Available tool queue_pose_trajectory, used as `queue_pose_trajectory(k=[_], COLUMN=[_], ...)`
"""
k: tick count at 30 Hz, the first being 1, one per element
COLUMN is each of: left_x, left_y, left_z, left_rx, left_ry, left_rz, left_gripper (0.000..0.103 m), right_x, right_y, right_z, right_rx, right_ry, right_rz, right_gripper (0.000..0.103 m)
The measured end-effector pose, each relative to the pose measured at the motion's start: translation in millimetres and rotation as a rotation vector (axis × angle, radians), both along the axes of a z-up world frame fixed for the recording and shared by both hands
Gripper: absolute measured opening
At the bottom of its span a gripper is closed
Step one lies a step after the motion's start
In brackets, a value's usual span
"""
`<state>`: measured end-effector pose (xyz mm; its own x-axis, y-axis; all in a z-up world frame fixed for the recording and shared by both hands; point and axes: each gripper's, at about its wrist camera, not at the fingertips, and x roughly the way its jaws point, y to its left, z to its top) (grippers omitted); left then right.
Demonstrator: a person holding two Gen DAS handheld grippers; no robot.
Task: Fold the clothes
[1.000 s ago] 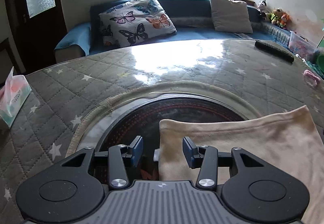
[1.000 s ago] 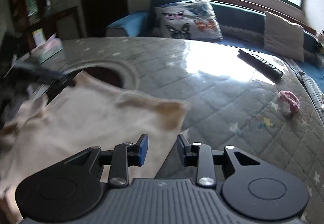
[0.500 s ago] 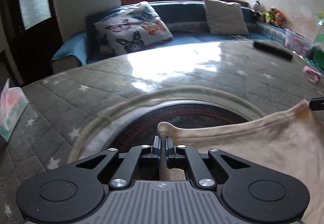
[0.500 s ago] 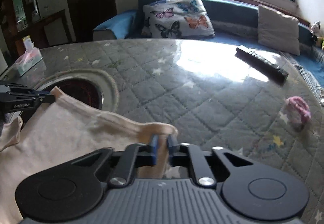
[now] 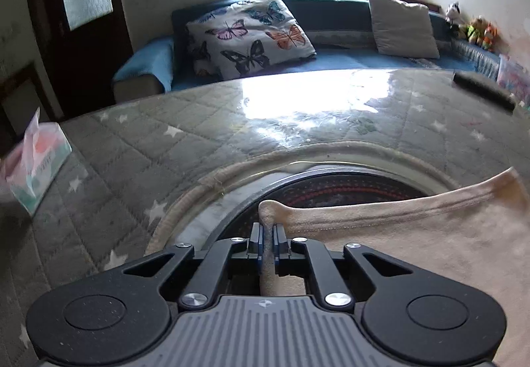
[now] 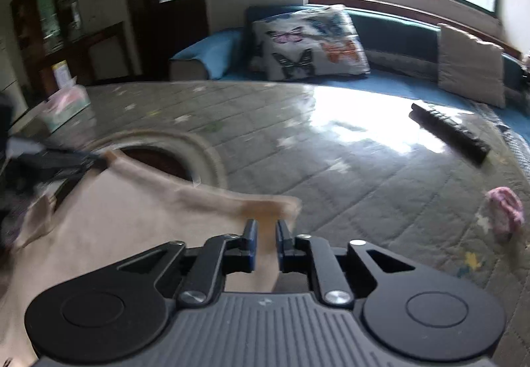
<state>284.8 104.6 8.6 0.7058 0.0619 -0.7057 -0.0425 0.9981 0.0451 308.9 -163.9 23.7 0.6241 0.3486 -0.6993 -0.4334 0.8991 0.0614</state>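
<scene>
The left black two-finger tool (image 5: 267, 242) is seen from its own wrist view with both blue-padded fingers (image 5: 255, 241) drawn close together, a corner of beige fabric (image 5: 397, 234) being pinched between them. The linkage arms are folded inward toward the centre. The right black two-finger tool (image 6: 265, 242) is likewise closed on a corner of the same fabric, with a slightly wider gap left between its fingers (image 6: 251, 242). In the right wrist view, the left tool is glimpsed, blurred, at the far left.
</scene>
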Motion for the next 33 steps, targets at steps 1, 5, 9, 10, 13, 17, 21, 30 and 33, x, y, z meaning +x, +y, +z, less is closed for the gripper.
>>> queue_pose_trajectory(k=[1,5,9,10,13,17,21,30,33], left_x=[-4.4,-35.9,-80.4,-93.5,-120.7,-138.2,-134.1,-147.5,-171.2], left_y=[2.1,10.5,9.4,8.1,0.6,-12.5,-16.1,17.4,48.5], left_z=[4.4,27.4,40.1,40.3,35.0,20.8,7.1,13.1,33.4], left_rx=[-0.006,-0.007,0.018,0.022,0.034,0.045,0.016,-0.074,-0.115], left_ry=[-0.008,-0.052,-0.076,-0.077,-0.061,-0.045,-0.022,-0.088,-0.164], left_rz=[-0.001,-0.033,-0.104,-0.124,-0.166,-0.204,-0.18,-0.043,0.066], left_gripper=[0.009,0.03,0.042,0.042,0.042,0.042,0.039,0.005,0.005], right_x=[-3.3,-20.1,-37.2,-40.7,-54.4,-69.1,-78.9,-86.8,-88.0], right_y=[2.1,13.7,24.8,27.1,33.0,38.2,41.6,44.1,44.0], right_z=[-0.6,-3.2,-4.4,-4.7,-5.8,-7.9,-12.9,-19.5,-19.8], right_rx=[-0.004,-0.014,-0.019,-0.024,-0.03,-0.04,-0.041,-0.055,-0.054], right_ry=[0.001,0.013,0.015,0.012,0.013,0.013,0.03,0.037,0.036], right_rz=[0.007,0.045,0.083,0.09,0.113,0.129,0.135,0.129,0.12], right_gripper=[0.019,0.023,0.036,0.037,0.043,0.044,0.044,0.045,0.045])
